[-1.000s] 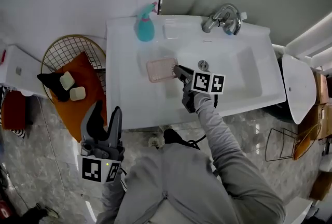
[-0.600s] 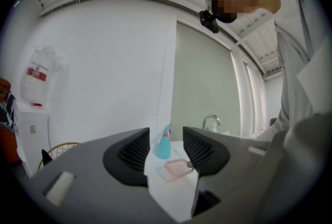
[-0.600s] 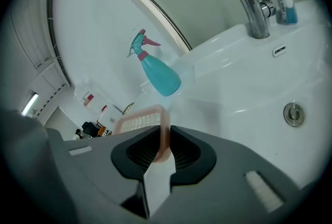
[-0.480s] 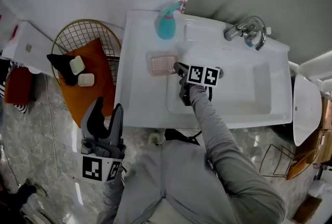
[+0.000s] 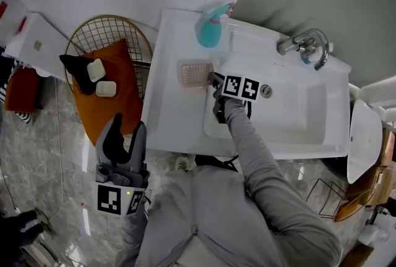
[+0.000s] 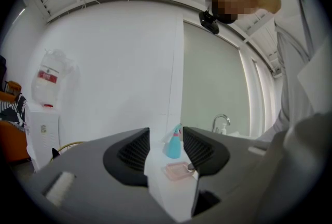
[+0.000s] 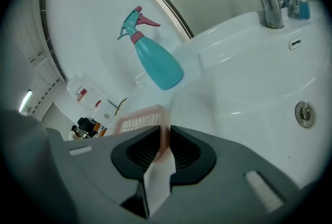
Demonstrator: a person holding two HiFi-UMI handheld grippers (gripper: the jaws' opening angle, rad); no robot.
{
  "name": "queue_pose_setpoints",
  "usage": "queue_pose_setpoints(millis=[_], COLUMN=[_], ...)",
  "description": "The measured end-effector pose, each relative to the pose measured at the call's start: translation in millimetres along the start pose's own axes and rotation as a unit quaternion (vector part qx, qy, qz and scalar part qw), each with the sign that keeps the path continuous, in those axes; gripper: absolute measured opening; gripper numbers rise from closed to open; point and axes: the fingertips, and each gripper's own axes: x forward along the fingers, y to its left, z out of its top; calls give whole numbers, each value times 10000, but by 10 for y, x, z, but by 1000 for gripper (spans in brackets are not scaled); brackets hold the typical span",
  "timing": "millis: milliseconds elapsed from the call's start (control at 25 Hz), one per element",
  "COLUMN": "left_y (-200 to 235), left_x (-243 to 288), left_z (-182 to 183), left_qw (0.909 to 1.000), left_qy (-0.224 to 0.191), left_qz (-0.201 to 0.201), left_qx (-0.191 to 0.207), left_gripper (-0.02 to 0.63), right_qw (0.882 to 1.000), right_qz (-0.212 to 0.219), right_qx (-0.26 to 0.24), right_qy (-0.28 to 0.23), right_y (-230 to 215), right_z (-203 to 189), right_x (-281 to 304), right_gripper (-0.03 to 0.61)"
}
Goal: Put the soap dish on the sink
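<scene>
The pink soap dish [image 5: 195, 73] lies on the flat left ledge of the white sink [image 5: 179, 127], in front of the teal spray bottle [image 5: 210, 31]. My right gripper [image 5: 213, 81] is shut on the dish's right rim; in the right gripper view the pink rim [image 7: 164, 137] is pinched between the jaws, with the dish [image 7: 139, 119] stretching beyond. My left gripper [image 5: 124, 139] hangs low at the left, over the floor, open and holding nothing. In the left gripper view the dish [image 6: 178, 170] and bottle [image 6: 174, 144] show far off between its jaws.
A tap [image 5: 304, 44] stands at the back of the basin, whose drain [image 5: 266, 91] is right of my right gripper. A gold wire basket [image 5: 102, 31] with an orange cushion [image 5: 105, 102] and two soap bars [image 5: 100, 79] stands left of the sink. A white lid [image 5: 362, 136] lies at the right.
The view has shifted, so the sink sits further right in the frame. My right gripper has stayed shut on the dish at the sink's left ledge. The left gripper has hardly moved.
</scene>
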Motion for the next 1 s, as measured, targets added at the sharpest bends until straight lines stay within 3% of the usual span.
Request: queue_pose_setpoints(millis=[560, 1000], left_y=[54, 83], left_x=[1, -28], left_z=[5, -7], left_qw=[9999, 9999], left_qy=[-84, -116], left_qz=[-26, -70], left_qx=[-84, -95], left_gripper=[213, 213], right_qw=[9998, 10000], right_qz=[-159, 54], right_qx=[-111, 73], right_qy=[78, -26], right_y=[57, 112], right_z=[14, -15], right_x=[49, 64], right_gripper=[61, 64])
